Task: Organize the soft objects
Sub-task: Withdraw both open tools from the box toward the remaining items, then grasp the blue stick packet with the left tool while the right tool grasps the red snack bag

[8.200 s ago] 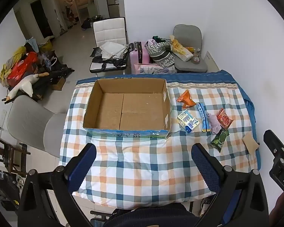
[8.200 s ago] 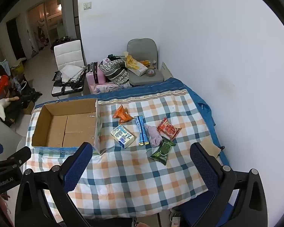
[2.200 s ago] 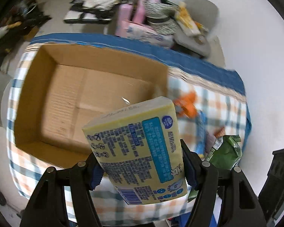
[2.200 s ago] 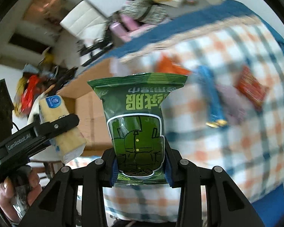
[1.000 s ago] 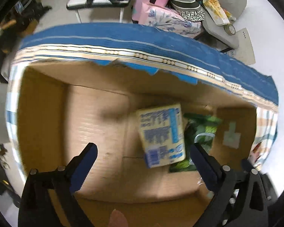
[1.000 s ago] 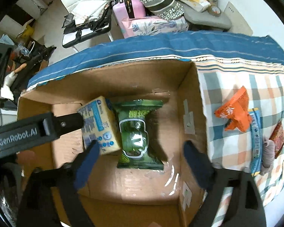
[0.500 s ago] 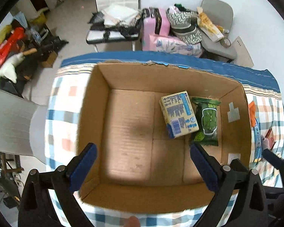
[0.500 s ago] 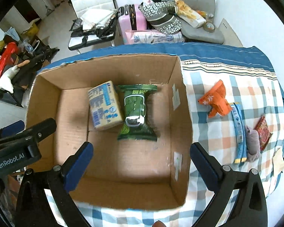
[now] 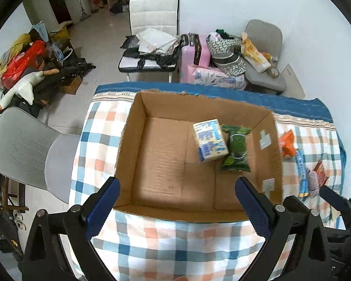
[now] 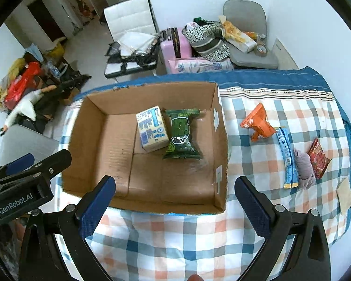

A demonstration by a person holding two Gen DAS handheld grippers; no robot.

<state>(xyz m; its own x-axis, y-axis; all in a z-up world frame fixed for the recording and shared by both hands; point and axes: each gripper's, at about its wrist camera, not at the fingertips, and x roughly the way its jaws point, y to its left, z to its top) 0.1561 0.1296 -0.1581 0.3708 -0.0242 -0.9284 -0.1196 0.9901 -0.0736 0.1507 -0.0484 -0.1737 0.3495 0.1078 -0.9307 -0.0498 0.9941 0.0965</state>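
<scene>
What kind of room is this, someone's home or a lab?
Most likely a lived-in home. A table with a checked cloth holds a cardboard box of snacks, a pink suitcase and loaded chairs stand behind it, and a plush goose lies among bags on the tiled floor.

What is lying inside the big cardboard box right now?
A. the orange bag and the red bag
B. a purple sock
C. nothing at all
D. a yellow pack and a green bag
D: the yellow pack and the green bag lie side by side on the floor of the cardboard box.
</scene>
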